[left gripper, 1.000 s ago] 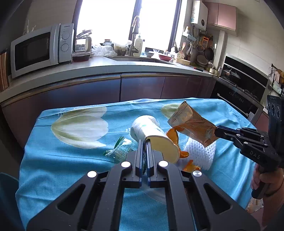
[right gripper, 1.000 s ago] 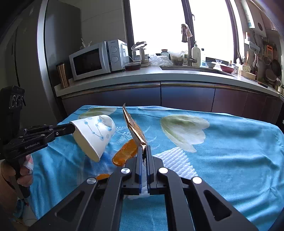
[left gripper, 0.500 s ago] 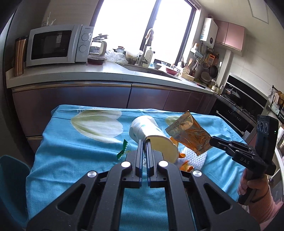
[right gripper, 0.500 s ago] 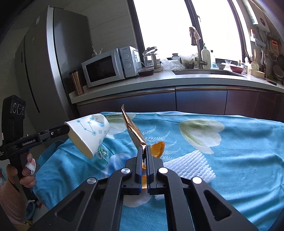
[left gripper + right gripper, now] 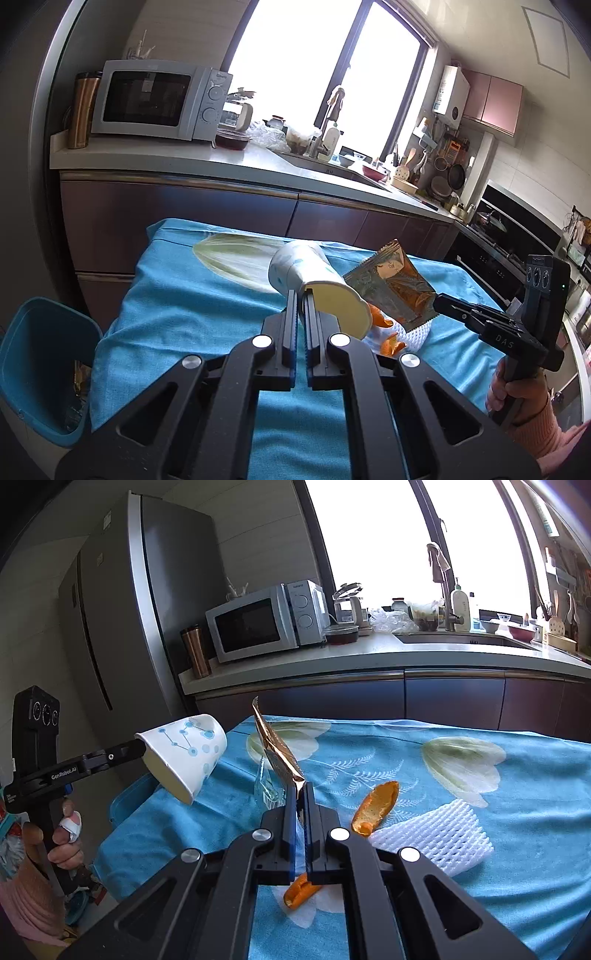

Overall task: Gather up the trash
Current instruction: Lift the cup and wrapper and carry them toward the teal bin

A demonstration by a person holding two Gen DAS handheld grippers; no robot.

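Left gripper (image 5: 300,295) clenched on the rim of a paper cup (image 5: 314,273), held above the blue tablecloth (image 5: 177,302); right gripper (image 5: 300,788) clamping a brown wrapper (image 5: 275,746); orange peel (image 5: 376,805) and white foam net (image 5: 432,834) lying near right.

White paper cup (image 5: 310,284) with blue dots, tipped sideways, frame centre, brown snack wrapper (image 5: 397,286) just right, orange peel (image 5: 376,806) and white foam net (image 5: 432,836) on blue cloth, lower right

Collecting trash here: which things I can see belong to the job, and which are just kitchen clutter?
Job: paper cup in left gripper; foil wrapper in right gripper; orange peels; foam net; blue bin.
Clutter: microwave; copper tumbler; fridge.
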